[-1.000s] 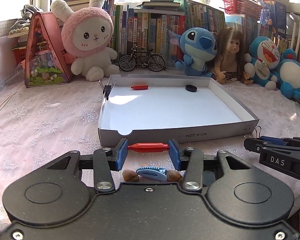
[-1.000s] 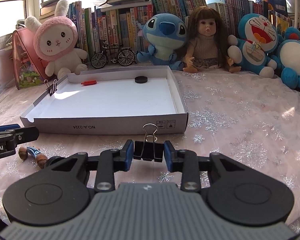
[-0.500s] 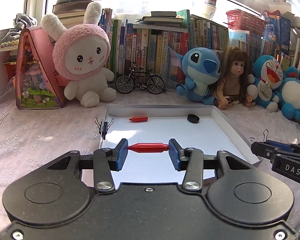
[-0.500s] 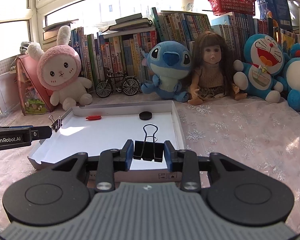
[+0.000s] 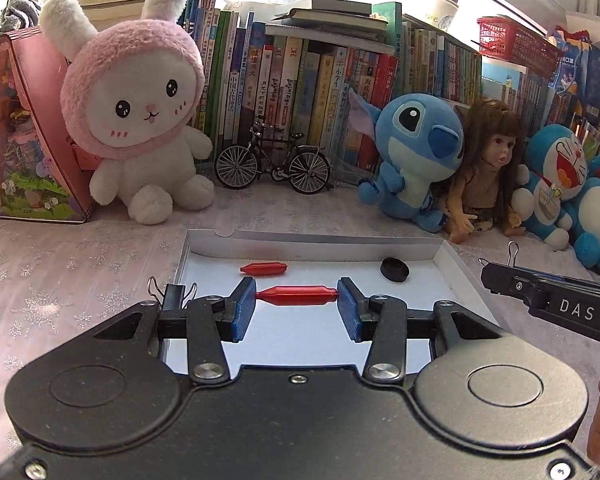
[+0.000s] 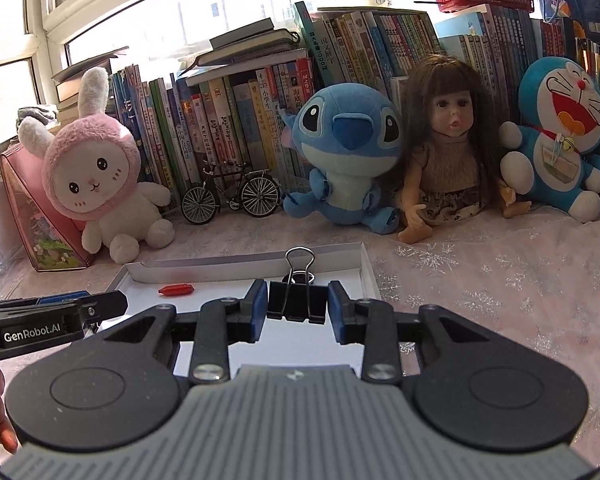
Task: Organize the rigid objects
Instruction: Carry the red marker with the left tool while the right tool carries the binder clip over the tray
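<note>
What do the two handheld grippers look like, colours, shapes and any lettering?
The left gripper has a black body with two round discs, black linkage arms and silver screws; its fingers carry ribbed blue pads. The right gripper is alike, with a ribbed grey centre. White side lettering reads "GenRobot.AI" and "DAS".

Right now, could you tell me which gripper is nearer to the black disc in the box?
Right. The right gripper, holding a binder clip, sits directly in front of the disc. The left gripper, holding a red piece, is farther to the disc's left.
</note>
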### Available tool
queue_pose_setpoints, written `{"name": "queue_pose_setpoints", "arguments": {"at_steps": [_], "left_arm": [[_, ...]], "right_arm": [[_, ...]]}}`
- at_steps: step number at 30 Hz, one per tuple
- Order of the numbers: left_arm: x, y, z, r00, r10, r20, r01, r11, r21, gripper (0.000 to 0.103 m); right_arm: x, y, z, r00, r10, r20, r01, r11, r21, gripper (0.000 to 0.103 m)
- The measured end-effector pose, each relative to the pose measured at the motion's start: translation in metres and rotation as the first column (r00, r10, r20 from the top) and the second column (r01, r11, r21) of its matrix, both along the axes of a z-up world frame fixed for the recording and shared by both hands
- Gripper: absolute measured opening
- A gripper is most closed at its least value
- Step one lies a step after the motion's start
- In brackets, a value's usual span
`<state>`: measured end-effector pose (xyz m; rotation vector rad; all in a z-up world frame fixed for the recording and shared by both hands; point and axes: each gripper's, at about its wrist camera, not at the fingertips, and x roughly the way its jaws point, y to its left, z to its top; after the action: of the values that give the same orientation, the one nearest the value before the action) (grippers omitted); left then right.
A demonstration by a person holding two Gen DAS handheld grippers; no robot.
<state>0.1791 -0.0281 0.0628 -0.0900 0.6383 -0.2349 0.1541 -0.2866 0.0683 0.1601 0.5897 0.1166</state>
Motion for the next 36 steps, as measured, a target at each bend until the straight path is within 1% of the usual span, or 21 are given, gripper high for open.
{"name": "queue_pose_setpoints", "arguments": {"at_steps": [5, 8, 11, 15, 19, 23, 28, 36], "left_arm": [[0.035, -0.005, -0.012, 0.994, 0.012, -0.105, -0.013, 1.000, -0.015, 0.042], [0.055, -0.005, -0.019, 0.986, 0.036, -0.163, -0.041, 0.999, -0.026, 0.042], [0.068, -0.007, -0.024, 0.981, 0.058, -0.187, -0.061, 0.998, -0.010, 0.042], [0.080, -0.013, -0.033, 0.978, 0.076, -0.194, -0.075, 0.997, 0.014, 0.043], [0.089, -0.017, -0.042, 0.975, 0.082, -0.206, -0.074, 0.996, 0.046, 0.043], [0.094, -0.020, -0.046, 0.979, 0.097, -0.181, -0.083, 0.993, 0.084, 0.043], [0.096, -0.019, -0.048, 0.980, 0.099, -0.175, -0.084, 0.992, 0.089, 0.043], [0.089, -0.019, -0.045, 0.981, 0.070, -0.181, -0.053, 0.994, 0.096, 0.043]], "right_arm": [[0.033, 0.001, 0.000, 0.999, 0.026, -0.040, -0.026, 1.000, 0.007, 0.037], [0.053, 0.002, -0.005, 0.996, 0.033, -0.088, -0.031, 0.999, 0.023, 0.037], [0.065, 0.005, -0.013, 0.992, 0.041, -0.120, -0.039, 0.999, 0.015, 0.037], [0.079, 0.011, -0.025, 0.988, 0.039, -0.152, -0.041, 0.999, -0.010, 0.037], [0.090, 0.012, -0.035, 0.981, 0.038, -0.188, -0.039, 0.999, -0.003, 0.037], [0.096, 0.016, -0.041, 0.980, 0.046, -0.192, -0.051, 0.998, -0.026, 0.037], [0.102, 0.021, -0.048, 0.975, 0.048, -0.217, -0.058, 0.998, -0.037, 0.037], [0.106, 0.021, -0.057, 0.969, 0.044, -0.243, -0.055, 0.998, -0.039, 0.037]]}}
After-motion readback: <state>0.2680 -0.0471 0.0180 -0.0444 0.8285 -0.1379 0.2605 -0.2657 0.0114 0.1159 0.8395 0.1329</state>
